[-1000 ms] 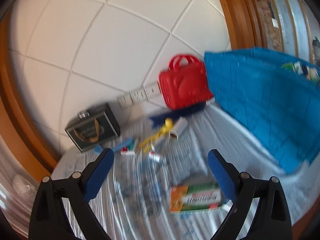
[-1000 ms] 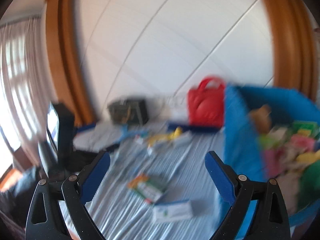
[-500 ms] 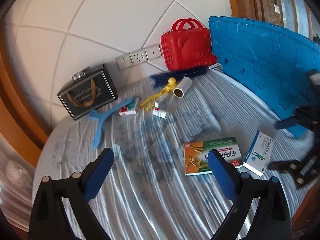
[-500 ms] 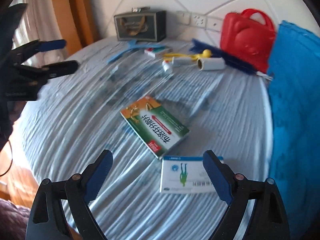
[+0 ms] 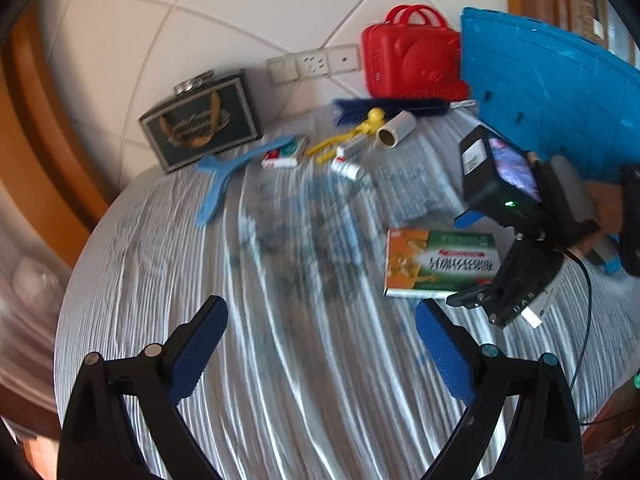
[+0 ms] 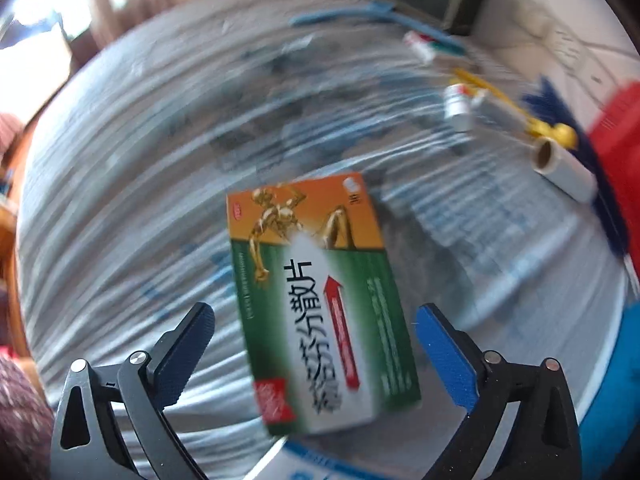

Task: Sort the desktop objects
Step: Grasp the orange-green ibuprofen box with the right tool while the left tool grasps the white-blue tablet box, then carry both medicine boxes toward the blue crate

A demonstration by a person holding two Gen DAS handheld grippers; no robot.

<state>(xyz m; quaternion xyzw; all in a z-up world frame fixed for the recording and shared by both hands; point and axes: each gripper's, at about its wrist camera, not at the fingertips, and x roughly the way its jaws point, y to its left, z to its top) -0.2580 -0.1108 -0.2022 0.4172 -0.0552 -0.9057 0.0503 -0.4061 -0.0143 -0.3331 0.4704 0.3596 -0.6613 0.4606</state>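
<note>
Hovering wide open and empty, right hand-held gripper [image 6: 314,344] straddles green-and-orange medicine box [image 6: 320,304] lying flat on striped bench [image 6: 120,200]. Risks: pads sliding over the low box, or snagging the blue-and-white box [image 6: 320,464] just beside. Left hand-held gripper [image 5: 320,354] open, idle.

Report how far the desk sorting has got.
Done: nothing visibly sorted yet. In hand: the open right gripper frames the green and orange box, which lies on the cloth, ungrasped; the left gripper hangs open and empty. Left: that box, the blue hanger, lint roller and small bottle.
</note>
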